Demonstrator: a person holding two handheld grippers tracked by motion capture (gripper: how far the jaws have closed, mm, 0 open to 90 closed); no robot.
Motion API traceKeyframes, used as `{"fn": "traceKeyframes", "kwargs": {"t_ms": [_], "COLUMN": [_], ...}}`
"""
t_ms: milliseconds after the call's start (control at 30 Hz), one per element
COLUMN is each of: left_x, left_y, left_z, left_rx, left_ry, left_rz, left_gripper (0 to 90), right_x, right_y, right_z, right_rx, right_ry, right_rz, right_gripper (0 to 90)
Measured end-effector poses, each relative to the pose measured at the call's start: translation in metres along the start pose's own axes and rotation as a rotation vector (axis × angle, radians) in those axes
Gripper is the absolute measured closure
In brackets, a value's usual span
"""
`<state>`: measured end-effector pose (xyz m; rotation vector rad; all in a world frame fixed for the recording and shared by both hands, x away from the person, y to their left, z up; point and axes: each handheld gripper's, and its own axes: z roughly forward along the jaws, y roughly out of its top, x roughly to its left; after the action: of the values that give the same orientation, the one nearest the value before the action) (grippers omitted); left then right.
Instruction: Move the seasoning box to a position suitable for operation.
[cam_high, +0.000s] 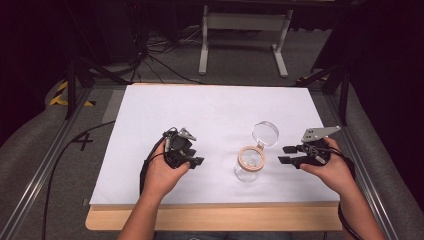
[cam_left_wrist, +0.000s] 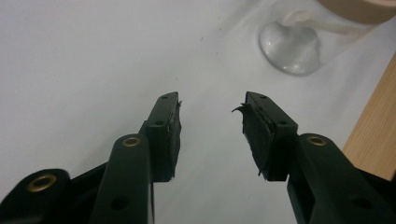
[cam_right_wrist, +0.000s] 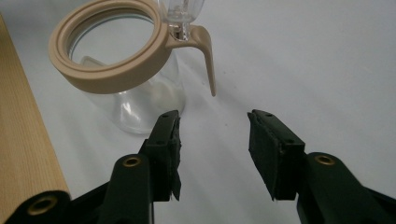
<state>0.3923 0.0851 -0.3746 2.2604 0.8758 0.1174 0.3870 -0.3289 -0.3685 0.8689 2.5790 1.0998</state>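
Both tongs stand wide and empty. Our right tongs (cam_high: 285, 154) sit just right of the glass jar (cam_high: 248, 164), tips aimed left at it; in the right gripper view the jar (cam_right_wrist: 133, 105) is ahead and left of the tips, with its tan rim ring (cam_right_wrist: 108, 49) up top and a tan clip arm (cam_right_wrist: 207, 58) hanging off the side. Our left tongs (cam_high: 196, 162) rest well left of the jar, pointed right; the left gripper view catches the jar base (cam_left_wrist: 290, 49) far right.

The jar stands upright near the front middle of the white surface (cam_high: 200, 110), its clear hinged lid (cam_high: 265, 134) flipped open behind it.

Likely step: close the lid. We'd steady the jar body with the left tongs, low, and squeeze gently since glass slips. The right tongs should go round the far side, catch the lid edge and swing it over the ring. Avoid knocking the clip arm.
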Motion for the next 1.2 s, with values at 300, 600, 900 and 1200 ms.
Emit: {"fn": "traceKeyframes", "kwargs": {"t_ms": [300,600,900,1200], "left_x": [-0.007,-0.02,-0.031,-0.037], "left_y": [0.012,0.03,0.04,0.04], "left_z": [0.011,0.036,0.057,0.073], "left_rx": [-0.049,-0.024,-0.079,-0.115], "left_ry": [-0.019,-0.038,-0.068,-0.086], "left_rz": [0.021,0.063,0.101,0.123], "left_gripper": [68.3,77.5,82.4,88.3], "right_x": [0.004,0.012,0.023,0.03], "right_y": [-0.011,-0.022,-0.031,-0.036], "right_z": [-0.011,-0.019,-0.016,-0.015], "right_rx": [-0.004,-0.038,-0.07,-0.086], "right_ry": [-0.028,-0.051,-0.057,-0.063], "right_rz": [0.026,0.047,0.077,0.095], "right_gripper": [53.9,55.9,55.8,56.3]}}
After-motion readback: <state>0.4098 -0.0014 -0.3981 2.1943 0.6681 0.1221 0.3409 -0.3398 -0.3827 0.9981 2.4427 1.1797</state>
